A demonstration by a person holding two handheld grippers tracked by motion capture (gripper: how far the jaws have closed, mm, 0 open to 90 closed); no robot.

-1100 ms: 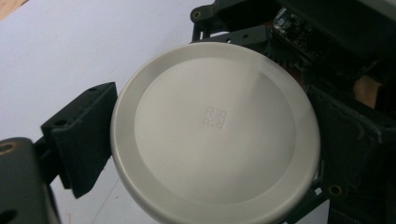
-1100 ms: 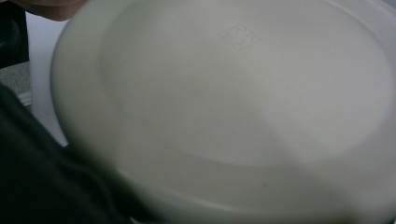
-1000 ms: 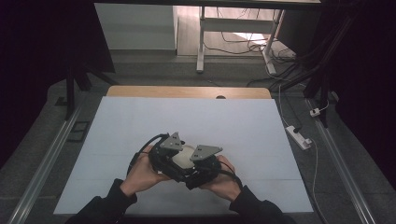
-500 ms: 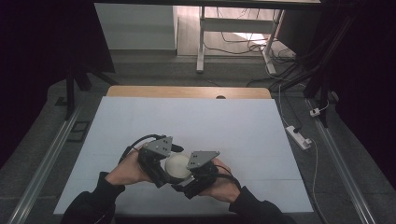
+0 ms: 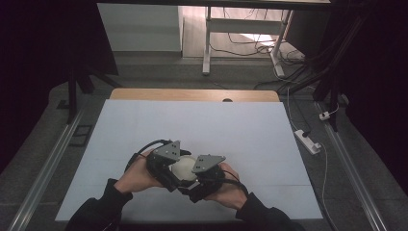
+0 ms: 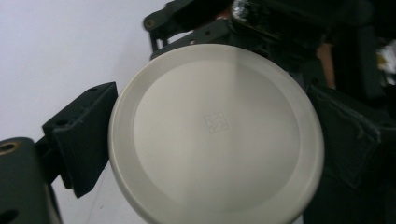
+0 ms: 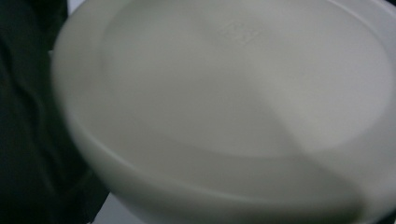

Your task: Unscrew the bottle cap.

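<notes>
**Both grippers drawn back toward me with the round dish between them**

Since a second ago I have pulled both grippers closer to my body and a little left, and they have spread slightly, so more of the pale dish shows between them than it did then.

The wide white table sheet [image 5: 202, 130] covers most of the wooden tabletop [image 5: 192, 94], whose bare edge shows at the far side. Past the right edge of the table, a white power strip [image 5: 308, 141] lies on the grey floor.

My left gripper [image 5: 169, 166] and my right gripper [image 5: 198, 179] sit near the front edge of the sheet, just beside one another, each topped with its grey three-cornered plate.

Between them is the round, shallow, off-white plastic dish [image 6: 215, 133]. In the left gripper view it stands tilted up, its flat base facing the camera with a small square mark in the middle. One black jaw of my left gripper touches its rim on the left; the other jaw is hidden behind it, so I cannot tell for sure whether I am clamped on it. In the right gripper view the dish [image 7: 233, 107] is blurred and very close, and I cannot tell how my right jaws stand.
</notes>
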